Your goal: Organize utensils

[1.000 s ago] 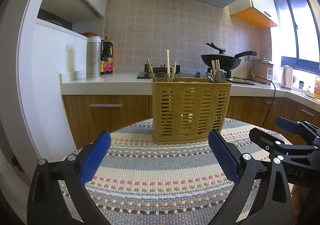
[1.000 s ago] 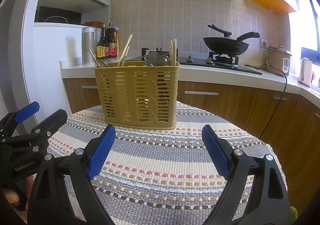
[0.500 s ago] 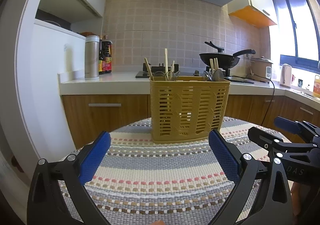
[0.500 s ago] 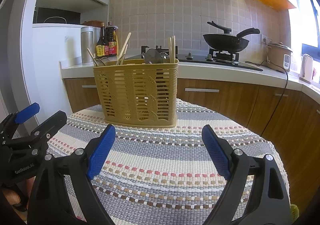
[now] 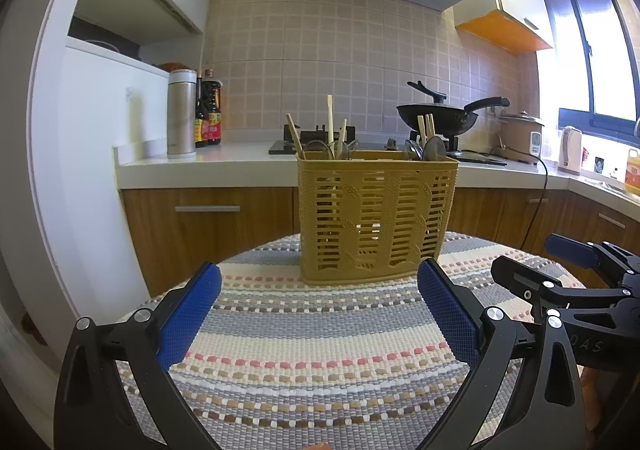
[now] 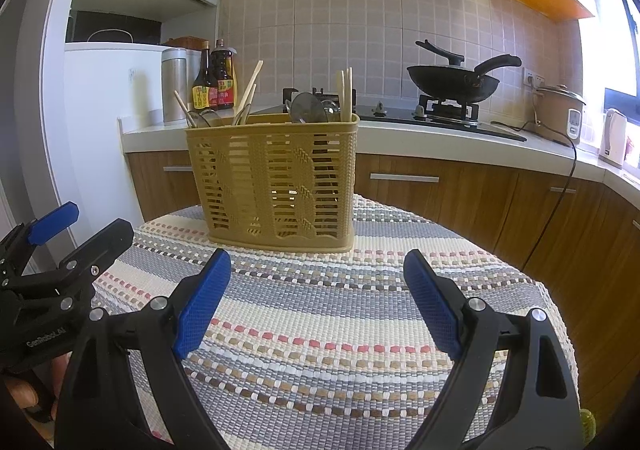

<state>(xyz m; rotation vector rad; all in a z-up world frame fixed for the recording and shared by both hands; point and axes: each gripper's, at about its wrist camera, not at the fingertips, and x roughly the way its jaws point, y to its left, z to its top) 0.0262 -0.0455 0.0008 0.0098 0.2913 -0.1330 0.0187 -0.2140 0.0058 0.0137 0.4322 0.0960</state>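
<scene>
Kitchen cabinets back a counter under a striped cloth; the basket of upright utensils stands at its far edge, dead ahead of the left hand-held gripper and slightly left of the right hand-held gripper, both wide open, empty.

A tan slatted utensil basket stands upright on the striped cloth, holding wooden chopsticks and metal spoons upright inside.

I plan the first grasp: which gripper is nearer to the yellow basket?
Neither clearly. The left gripper and right gripper both hang open just short of the basket, touching nothing.
</scene>
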